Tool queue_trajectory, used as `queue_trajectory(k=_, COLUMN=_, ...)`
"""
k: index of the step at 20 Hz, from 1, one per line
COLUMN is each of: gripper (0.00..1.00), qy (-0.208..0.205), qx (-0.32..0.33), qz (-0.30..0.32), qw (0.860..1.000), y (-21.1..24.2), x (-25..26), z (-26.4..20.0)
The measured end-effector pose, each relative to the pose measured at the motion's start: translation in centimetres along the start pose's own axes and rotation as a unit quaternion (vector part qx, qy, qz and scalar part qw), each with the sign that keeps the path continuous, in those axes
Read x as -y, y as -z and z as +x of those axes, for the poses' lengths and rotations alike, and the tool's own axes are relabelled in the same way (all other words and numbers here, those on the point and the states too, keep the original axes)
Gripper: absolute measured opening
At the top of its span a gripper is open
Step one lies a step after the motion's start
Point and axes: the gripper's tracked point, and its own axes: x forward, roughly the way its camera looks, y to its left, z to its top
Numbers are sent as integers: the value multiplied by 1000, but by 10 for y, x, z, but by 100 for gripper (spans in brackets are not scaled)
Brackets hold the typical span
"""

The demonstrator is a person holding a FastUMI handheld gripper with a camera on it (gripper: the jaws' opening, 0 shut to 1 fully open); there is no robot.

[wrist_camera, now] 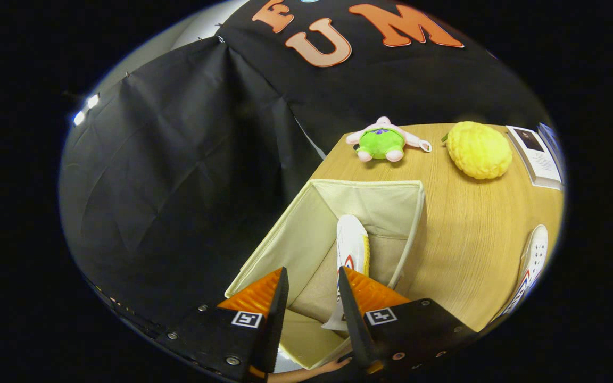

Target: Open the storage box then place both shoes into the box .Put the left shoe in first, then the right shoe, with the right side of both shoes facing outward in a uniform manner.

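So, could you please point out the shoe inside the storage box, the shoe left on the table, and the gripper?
Shoe in storage box (353, 246): gripper view, on its white upper.
Shoe on table (534, 254): gripper view, on its white side.
Gripper (312, 298): gripper view, midway between its open fingers, gripping nothing.

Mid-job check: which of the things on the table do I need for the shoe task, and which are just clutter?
Job: storage box, open; shoe in the box, standing beside the right finger of the open tongs; second shoe on the table.

Clutter: green plush toy; yellow plush; card stand.
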Motion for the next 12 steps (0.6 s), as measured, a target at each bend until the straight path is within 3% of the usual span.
queue_trajectory(k=6, gripper=80, qy=16, qx=55, qz=6, qw=998, y=-21, x=30, z=-54)
queue_trajectory(k=9, gripper=87, qy=52, qx=78, qz=10, qw=996, y=-25, x=68, z=-85)
queue_trajectory(k=12, gripper=89, qy=99, qx=89, qz=23, qw=991, y=-20, x=118, z=-110)
